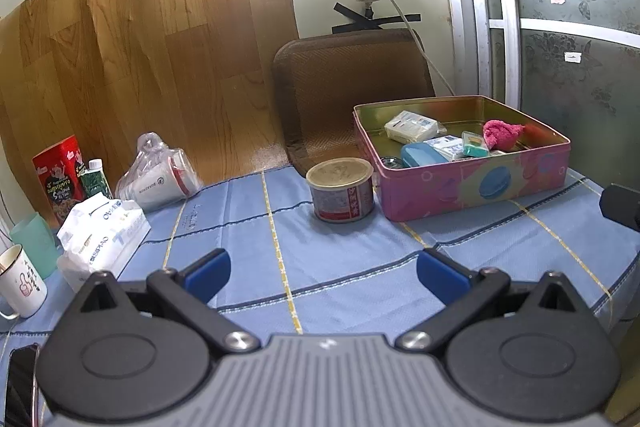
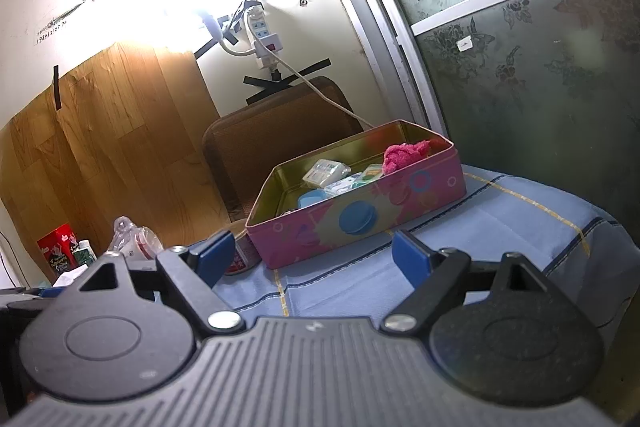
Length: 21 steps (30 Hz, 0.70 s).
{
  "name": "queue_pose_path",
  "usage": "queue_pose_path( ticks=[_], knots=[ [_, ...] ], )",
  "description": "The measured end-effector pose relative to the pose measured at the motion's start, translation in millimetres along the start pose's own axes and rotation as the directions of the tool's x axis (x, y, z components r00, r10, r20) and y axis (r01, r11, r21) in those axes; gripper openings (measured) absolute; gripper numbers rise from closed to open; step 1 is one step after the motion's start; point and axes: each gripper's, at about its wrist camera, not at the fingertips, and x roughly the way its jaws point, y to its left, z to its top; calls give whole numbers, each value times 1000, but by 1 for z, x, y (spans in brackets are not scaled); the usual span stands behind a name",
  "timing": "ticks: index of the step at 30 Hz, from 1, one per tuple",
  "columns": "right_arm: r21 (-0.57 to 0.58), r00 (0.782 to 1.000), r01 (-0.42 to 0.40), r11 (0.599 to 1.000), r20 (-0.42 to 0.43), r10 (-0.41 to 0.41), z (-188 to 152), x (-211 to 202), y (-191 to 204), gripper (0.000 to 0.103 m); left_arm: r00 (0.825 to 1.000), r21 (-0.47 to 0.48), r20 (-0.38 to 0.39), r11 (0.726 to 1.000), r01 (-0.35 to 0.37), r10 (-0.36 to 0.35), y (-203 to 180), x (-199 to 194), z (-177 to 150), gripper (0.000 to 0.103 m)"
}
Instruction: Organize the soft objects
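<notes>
A pink tin box (image 1: 472, 187) stands on the blue checked cloth at the right. In it lie a crumpled pink cloth (image 1: 502, 133), tissue packs (image 1: 412, 126) and a blue case (image 1: 422, 155). The box also shows in the right wrist view (image 2: 360, 223), with the pink cloth (image 2: 404, 155) at its far right corner. My left gripper (image 1: 323, 273) is open and empty, low over the cloth in front of the box. My right gripper (image 2: 314, 255) is open and empty, near the box's front wall.
A round tin can (image 1: 342, 191) stands left of the box. At the left are a bagged cup (image 1: 160, 175), a white tissue pack (image 1: 102, 235), a red carton (image 1: 60, 173), a green cup (image 1: 34, 243) and a white mug (image 1: 20, 281). A brown cushion (image 1: 352, 87) leans behind.
</notes>
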Motion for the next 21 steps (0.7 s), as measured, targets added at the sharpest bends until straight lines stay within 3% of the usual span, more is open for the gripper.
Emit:
queue_pose_path(
  ticks=[6, 12, 21],
  knots=[
    [-3, 1000, -2, 1000, -5, 2, -2, 2, 1, 88, 1000, -15, -9, 1000, 1, -1, 3, 3, -1, 103],
    [-3, 1000, -3, 1000, -21, 3, -4, 6, 1, 88, 999, -7, -4, 999, -51, 51, 2, 6, -5, 103],
    [-2, 999, -2, 1000, -36, 2, -7, 10, 0, 88, 998, 13, -51, 999, -33, 34, -2, 16, -12, 103]
  ],
)
